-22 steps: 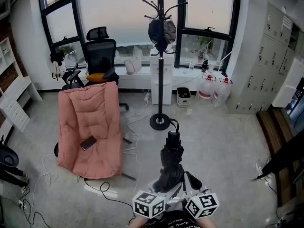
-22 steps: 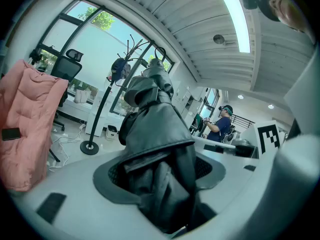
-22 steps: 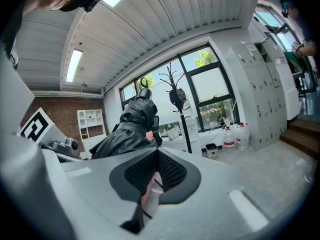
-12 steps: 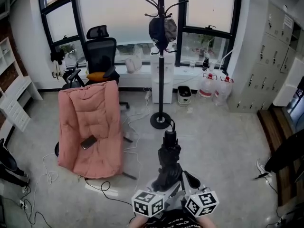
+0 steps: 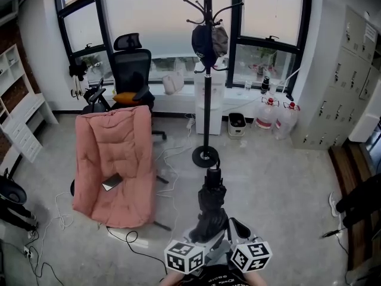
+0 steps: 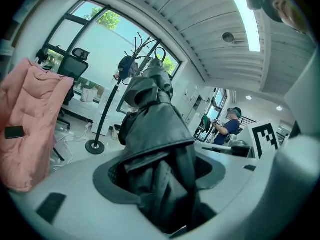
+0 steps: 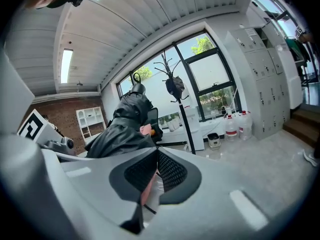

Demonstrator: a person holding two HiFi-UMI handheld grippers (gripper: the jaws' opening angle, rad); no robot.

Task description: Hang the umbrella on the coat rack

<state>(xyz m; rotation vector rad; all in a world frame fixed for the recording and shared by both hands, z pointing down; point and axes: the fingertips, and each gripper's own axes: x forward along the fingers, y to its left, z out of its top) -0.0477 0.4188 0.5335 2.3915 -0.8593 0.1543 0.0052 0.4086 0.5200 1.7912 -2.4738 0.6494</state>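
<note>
My left gripper (image 6: 160, 176) is clamped on the folded black fabric umbrella (image 6: 155, 129). Its jaws stand wide, and the dark meshed pads press the bundled canopy from both sides near its lower end. My right gripper (image 7: 155, 170) has its jaws drawn together with nothing between them. It sits just beside the left one, and the umbrella's cloth lies close along its left side. The canopy is smooth, slightly glossy cloth gathered in loose, creased folds, thick at the clamp and narrowing toward a stubby black cylindrical end. The umbrella's long axis runs forward from the clamp and away from me. In the head view its far end points toward the round base of the black metal coat rack (image 5: 206, 94), apart from it and over bare grey floor (image 5: 280, 177). The rack is a slim upright pole with curved hooks at the top, and a dark cap (image 5: 202, 43) hangs on one of them. A pink quilted padded chair (image 5: 113, 154) stands to the left of the rack, with a flat dark phone (image 5: 111, 181) lying on its seat.
</note>
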